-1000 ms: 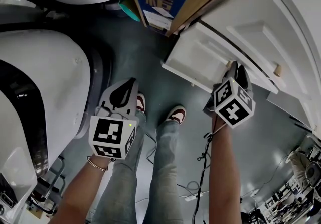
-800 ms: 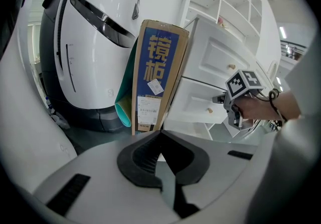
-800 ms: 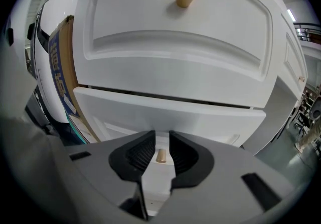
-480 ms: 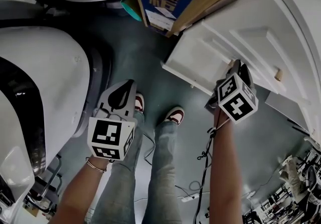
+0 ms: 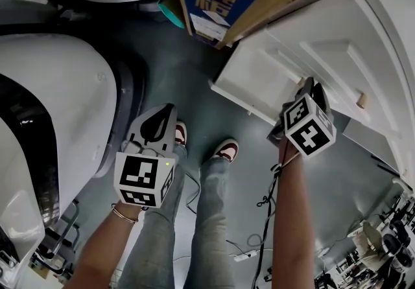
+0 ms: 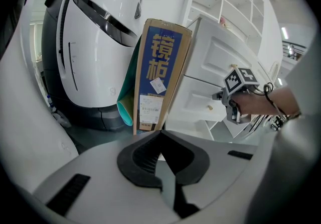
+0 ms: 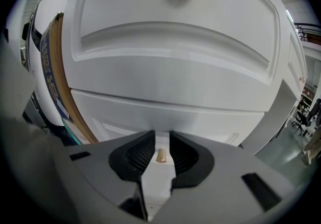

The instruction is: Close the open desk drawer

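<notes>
Right gripper (image 7: pixel 161 140) points at the white desk (image 7: pixel 175 42), its jaws a narrow gap apart and gripping nothing. Straight ahead of them is the front of the drawer (image 5: pixel 256 80), which sticks out of the desk, open. Its small wooden knob (image 7: pixel 161 156) sits between the pads, touching neither. Left gripper (image 6: pixel 161 135), well off to the side, has its jaws together and empty.

The left gripper (image 5: pixel 170 108) is held low and close to the body on a bent arm (image 5: pixel 104 249). It tilts downward and its jaws meet at the tips. The right gripper (image 5: pixel 309 85) reaches further out on a straight forearm (image 5: pixel 293 216), also angled down, with its jaws apart.
</notes>
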